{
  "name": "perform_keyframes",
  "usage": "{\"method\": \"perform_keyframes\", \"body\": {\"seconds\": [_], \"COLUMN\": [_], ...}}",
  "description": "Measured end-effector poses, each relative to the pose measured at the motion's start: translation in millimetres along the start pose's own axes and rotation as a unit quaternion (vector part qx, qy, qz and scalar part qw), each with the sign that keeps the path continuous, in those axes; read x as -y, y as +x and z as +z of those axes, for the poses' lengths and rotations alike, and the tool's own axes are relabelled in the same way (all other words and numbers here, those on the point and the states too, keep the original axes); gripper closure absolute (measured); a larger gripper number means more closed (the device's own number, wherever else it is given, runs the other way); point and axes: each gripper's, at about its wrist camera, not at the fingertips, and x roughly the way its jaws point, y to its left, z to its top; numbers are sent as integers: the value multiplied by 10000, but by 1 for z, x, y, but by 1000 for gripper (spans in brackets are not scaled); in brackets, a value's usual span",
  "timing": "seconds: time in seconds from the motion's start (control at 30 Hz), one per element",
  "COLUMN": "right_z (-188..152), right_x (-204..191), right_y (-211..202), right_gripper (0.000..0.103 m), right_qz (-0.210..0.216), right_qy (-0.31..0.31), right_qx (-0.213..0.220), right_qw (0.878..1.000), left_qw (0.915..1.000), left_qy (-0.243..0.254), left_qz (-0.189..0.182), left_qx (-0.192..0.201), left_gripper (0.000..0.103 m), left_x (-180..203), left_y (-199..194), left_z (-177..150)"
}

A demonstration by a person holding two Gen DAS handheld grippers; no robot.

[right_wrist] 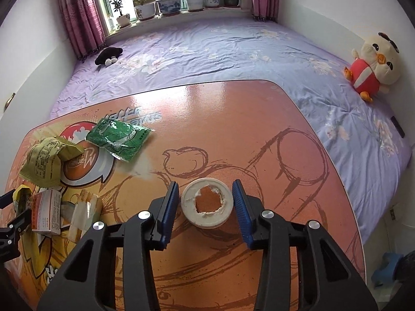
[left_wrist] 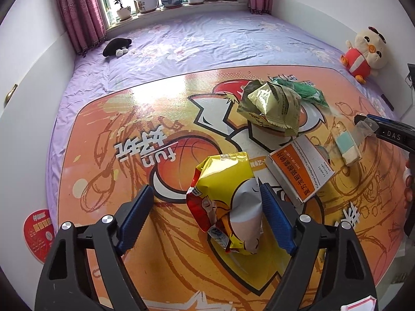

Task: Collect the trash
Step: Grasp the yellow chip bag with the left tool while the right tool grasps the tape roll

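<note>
My left claw stood open around the yellow snack bag; my right claw bracketed the white tape ring (pads not touching).

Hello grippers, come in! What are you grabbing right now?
Left gripper open around yellow snack bag. Right gripper open, straddling white ring. Nothing blocking.

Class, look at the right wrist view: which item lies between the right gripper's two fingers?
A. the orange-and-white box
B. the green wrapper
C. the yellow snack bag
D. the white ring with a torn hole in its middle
D: the white ring lies on the table between the right gripper fingers.
</note>
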Motion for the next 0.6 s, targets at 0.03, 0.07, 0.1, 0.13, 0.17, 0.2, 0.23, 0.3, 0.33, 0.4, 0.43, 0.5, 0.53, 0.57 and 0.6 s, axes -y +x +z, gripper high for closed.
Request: {"method": "perform_keyframes", "body": {"seconds": [0.03, 0.07, 0.1, 0.13, 0.17, 0.2, 0.23, 0.3, 0.33, 0.4, 0.43, 0.5, 0.53, 0.57, 0.6], "right_z": [0, -1, -2, -3, -3, -3, -3, -4, -5, -7, -9, -14, -17, -21, -25], "right_x": [0, 0, 0, 0, 0, 0, 1, 2, 3, 4, 5, 6, 7, 8, 8], "right_y": [0, -1, -1, -2, -2, -3, -3, -4, -4, -7, -8, -12, -15, -18, -22], "right_gripper": [63, 63, 63, 63, 63, 63, 63, 63, 63, 63, 63, 63, 63, 63, 63], "right_qz": [4, 12, 21, 29, 40, 53, 61, 80, 83, 109, 126, 163, 176, 196, 225], "right_qy": [4, -5, -18, -25, -20, -18, -16, 3, 13, 40, 60, 105, 120, 137, 168], "right_qx": [3, 8, 18, 26, 27, 23, 17, 4, -1, -14, -22, -41, -51, -59, -53], "right_qw": [10000, 10000, 10000, 10000, 10000, 10000, 10000, 10000, 10000, 9999, 9999, 9998, 9998, 9997, 9996], "left_qw": [10000, 10000, 10000, 10000, 10000, 9999, 9999, 9998, 9998, 9998, 9998, 9998, 9997, 9997, 9998], "left_qy": [31, 61, 82, 79, 57, 15, -19, -58, -68, -74, -92, -146, -164, -166, -154], "left_qz": [-17, -34, -45, -52, -70, -99, -127, -175, -195, -151, -134, -121, -129, -136, -128], "left_qx": [8, 10, 6, -1, -19, -28, -32, -41, -53, -71, -76, -91, -93, -92, -87], "left_gripper": [30, 37, 45, 48, 51, 52, 52, 55, 55, 55, 55, 56, 56, 56, 56], "left_x": [1, 2, 3, 3, 3, 1, 0, -2, -3, -5, -6, -9, -10, -10, -10], "left_y": [-1, -2, -3, -3, -4, -4, -4, -4, -4, -4, -4, -6, -6, -8, -9], "left_z": [0, -1, 0, 0, 0, 1, 1, 2, 2, 3, 2, 1, 1, 0, -1]}}
